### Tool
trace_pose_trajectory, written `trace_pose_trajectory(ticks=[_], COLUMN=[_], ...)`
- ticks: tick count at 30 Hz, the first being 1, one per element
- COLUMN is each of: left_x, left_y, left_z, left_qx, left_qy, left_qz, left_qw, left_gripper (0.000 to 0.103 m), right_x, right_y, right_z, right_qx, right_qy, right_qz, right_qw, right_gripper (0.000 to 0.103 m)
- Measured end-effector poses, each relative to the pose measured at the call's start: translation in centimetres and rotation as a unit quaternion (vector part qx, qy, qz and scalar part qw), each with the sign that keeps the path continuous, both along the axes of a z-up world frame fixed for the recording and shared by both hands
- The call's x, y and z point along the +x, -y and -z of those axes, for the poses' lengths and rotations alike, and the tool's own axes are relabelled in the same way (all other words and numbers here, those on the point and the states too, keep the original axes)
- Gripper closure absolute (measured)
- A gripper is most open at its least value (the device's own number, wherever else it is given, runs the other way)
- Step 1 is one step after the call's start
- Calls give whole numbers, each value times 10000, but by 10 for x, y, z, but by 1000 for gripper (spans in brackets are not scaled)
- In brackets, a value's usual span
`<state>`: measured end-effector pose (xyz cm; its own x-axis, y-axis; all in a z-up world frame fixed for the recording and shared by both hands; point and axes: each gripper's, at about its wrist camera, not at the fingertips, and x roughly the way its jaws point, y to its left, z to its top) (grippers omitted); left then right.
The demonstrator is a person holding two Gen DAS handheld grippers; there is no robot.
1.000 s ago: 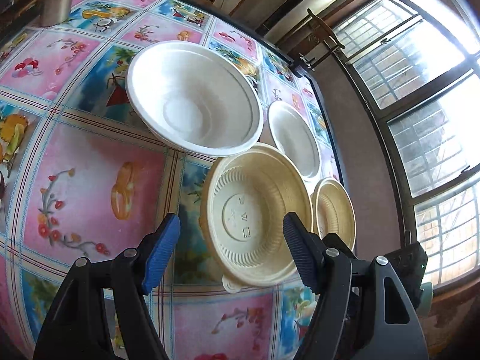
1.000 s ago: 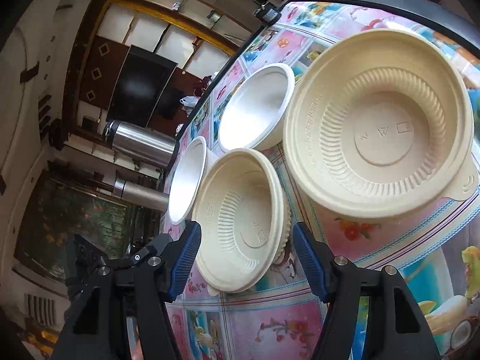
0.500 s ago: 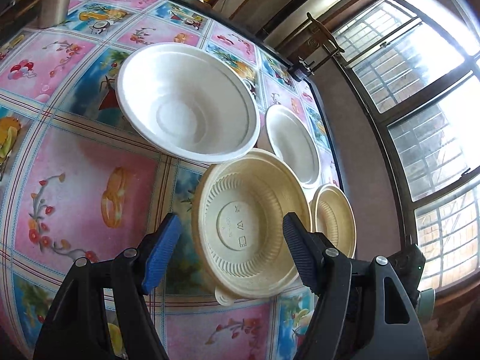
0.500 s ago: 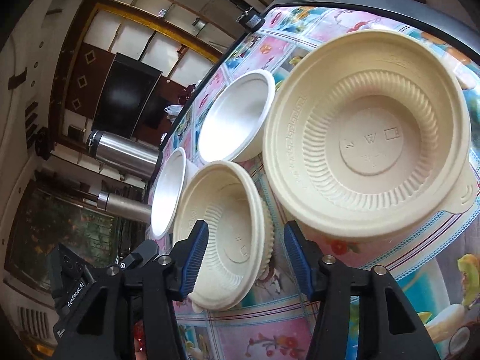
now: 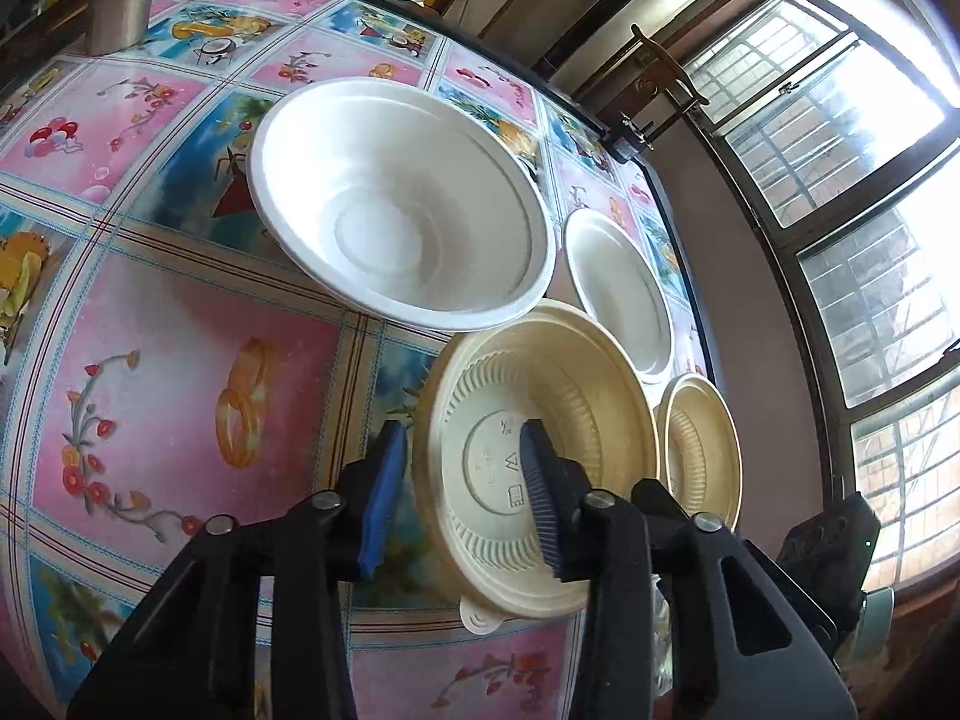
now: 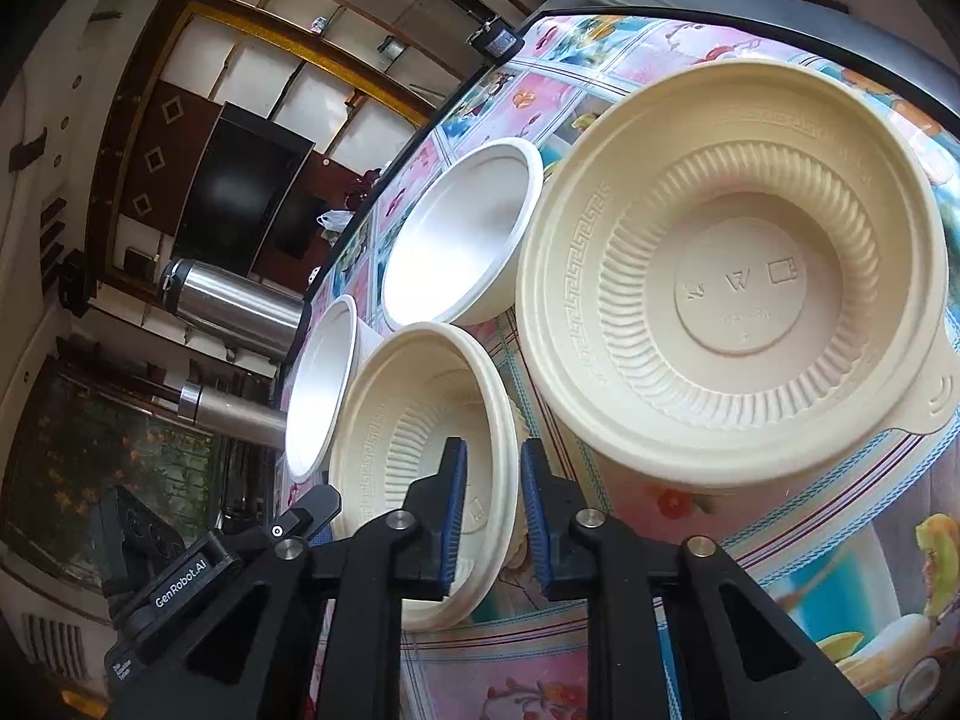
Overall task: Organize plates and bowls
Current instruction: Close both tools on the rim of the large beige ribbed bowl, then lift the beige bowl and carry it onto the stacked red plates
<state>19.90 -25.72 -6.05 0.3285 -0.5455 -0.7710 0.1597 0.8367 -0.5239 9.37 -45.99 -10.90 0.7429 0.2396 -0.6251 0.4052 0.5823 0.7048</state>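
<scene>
Left gripper (image 5: 462, 498) jaws narrowed astride near rim of large cream bowl (image 5: 540, 462), one pad outside wall, other inside; firm contact cannot be told; bowl sits on tabletop (image 5: 180, 360) with patterned cloth, just beside large white bowl (image 5: 402, 204); small white bowl (image 5: 624, 294) and small cream bowl (image 5: 699, 450) further right near table edge; right gripper (image 6: 489, 516) jaws closed narrow on rim of small cream bowl (image 6: 414, 438); two steel flasks (image 6: 234, 306) lie beyond.
</scene>
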Motion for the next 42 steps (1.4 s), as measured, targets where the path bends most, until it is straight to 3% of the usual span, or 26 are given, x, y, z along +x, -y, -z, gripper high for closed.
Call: trace_pose_trajectory(ticks=[3, 7, 16, 35, 42], left_x=[0, 0, -2, -50, -70], left_y=[0, -2, -7, -48, -86], left_z=[0, 1, 3, 3, 4], left_qx=[45, 155, 244, 214, 106], left_qy=[7, 31, 25, -63, -65], left_qz=[-2, -33, 32, -199, -394], left_qw=[10000, 9999, 9997, 9996, 9991], left_gripper=[74, 87, 96, 94, 93], right_x=[1, 1, 5, -2, -1], right_y=[-2, -2, -3, -22, -58], right_z=[-2, -2, 3, 6, -1], right_qx=[-114, -198, -171, -77, -483], right_qy=[1, 18, -22, 222, 456], right_qz=[-8, 0, -39, -558, -931], right_qw=[9999, 9998, 9998, 9982, 9934], right_gripper=[88, 93, 94, 93, 92])
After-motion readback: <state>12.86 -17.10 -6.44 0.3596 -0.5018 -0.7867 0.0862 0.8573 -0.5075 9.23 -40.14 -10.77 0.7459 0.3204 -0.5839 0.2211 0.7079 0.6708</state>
